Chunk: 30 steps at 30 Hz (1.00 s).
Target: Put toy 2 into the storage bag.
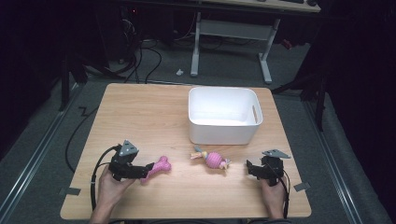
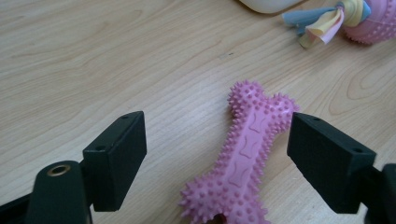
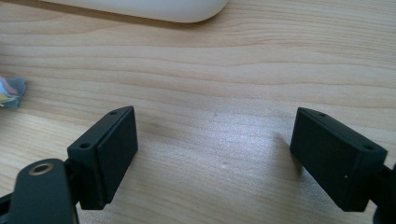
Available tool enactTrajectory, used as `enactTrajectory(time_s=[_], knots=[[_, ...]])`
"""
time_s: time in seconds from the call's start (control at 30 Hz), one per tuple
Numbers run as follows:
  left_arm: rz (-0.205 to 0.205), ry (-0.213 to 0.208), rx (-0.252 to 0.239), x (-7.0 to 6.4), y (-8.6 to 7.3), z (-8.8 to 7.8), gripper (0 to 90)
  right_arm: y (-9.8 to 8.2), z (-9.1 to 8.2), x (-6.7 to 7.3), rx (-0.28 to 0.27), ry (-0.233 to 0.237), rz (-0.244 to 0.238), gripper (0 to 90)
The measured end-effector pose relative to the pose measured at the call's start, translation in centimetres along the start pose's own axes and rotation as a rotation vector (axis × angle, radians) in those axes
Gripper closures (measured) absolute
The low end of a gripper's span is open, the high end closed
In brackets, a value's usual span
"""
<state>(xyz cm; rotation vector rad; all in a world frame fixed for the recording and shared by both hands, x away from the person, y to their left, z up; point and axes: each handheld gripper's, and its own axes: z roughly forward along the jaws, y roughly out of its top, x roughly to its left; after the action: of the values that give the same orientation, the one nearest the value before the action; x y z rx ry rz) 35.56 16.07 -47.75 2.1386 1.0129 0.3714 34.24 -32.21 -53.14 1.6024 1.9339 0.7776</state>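
High view: the left tongs (image 1: pixel 150 167) sit at 7 o'clock on the bench (image 1: pixel 140 116), released, jaws spread to either side of the pink spiked bone toy (image 1: pixel 157 168). In the left gripper view the bone (image 2: pixel 243 158) lies off-centre, close to the right jaw and well apart from the left one.

Risk: closing from this offset probably pushes the bone sideways or pinches one knob end, and the spikes may let it pivot out.

The right tongs (image 1: pixel 250 168) at 5 o'clock are released and hold nothing. The pink ball with ribbon tails (image 1: pixel 212 159) lies between the two grippers; the white bin (image 1: pixel 224 114) stands at 12 o'clock.

No brand, label or writing is legible.
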Motion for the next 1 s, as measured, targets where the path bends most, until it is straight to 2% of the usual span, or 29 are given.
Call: enactTrajectory(time_s=[0.2,0.37,0.57,1.0], knots=[[0.014,-0.021,0.017,-0.4,0.0,0.7,24.6,0.0,0.0,0.0,0.0,0.0,0.0,15.0],[0.051,-0.029,0.052,-1.0,-0.1,1.4,27.7,0.0,0.0,0.0,0.0,0.0,0.0,15.0],[0.076,-0.033,0.095,-1.2,-0.2,2.3,30.9,0.0,0.0,0.0,0.0,0.0,0.0,15.0],[0.112,-0.043,0.136,-1.5,-0.5,3.7,38.3,0.0,0.0,0.0,0.001,0.001,0.0,15.0]])
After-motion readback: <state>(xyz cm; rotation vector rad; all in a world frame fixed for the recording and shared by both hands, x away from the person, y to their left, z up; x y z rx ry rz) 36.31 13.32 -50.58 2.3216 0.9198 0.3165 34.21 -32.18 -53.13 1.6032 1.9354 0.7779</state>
